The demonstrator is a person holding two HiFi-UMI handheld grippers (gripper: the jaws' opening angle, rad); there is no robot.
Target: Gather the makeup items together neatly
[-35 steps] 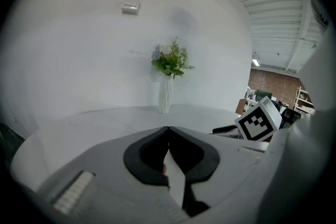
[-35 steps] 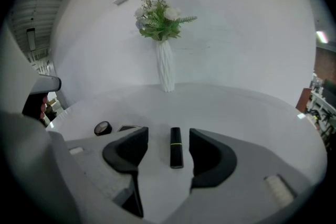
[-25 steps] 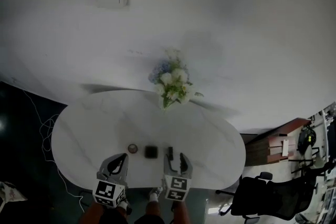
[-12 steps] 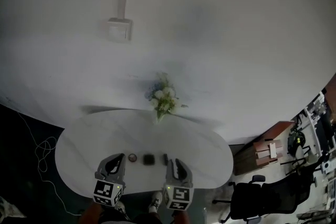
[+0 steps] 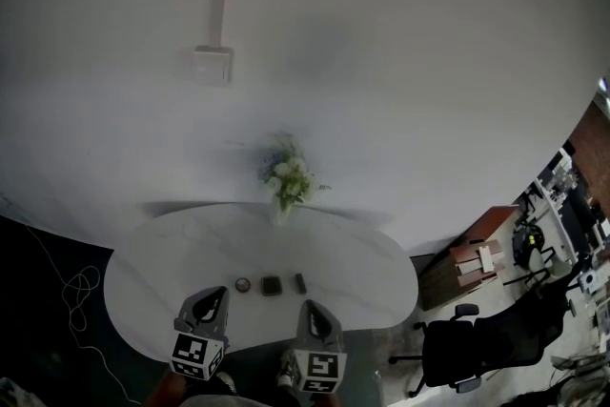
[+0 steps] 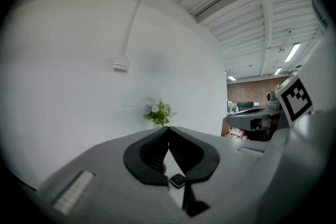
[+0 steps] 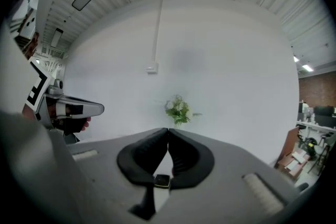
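The left gripper (image 6: 168, 128) and right gripper (image 7: 168, 130) look like matt grey plastic, with black ribbed pads (image 6: 150, 152). Ahead of them, the table (image 5: 162, 253) looks like smooth pale stone, faintly veined. The square compact (image 5: 272, 285) has a dark, slightly glossy lid.

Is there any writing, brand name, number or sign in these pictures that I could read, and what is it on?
No readable text anywhere.
left marker cube and right marker cube: black-and-white square patterns, not letters.
makeup items: too small to read any label.
wall box: no print visible.
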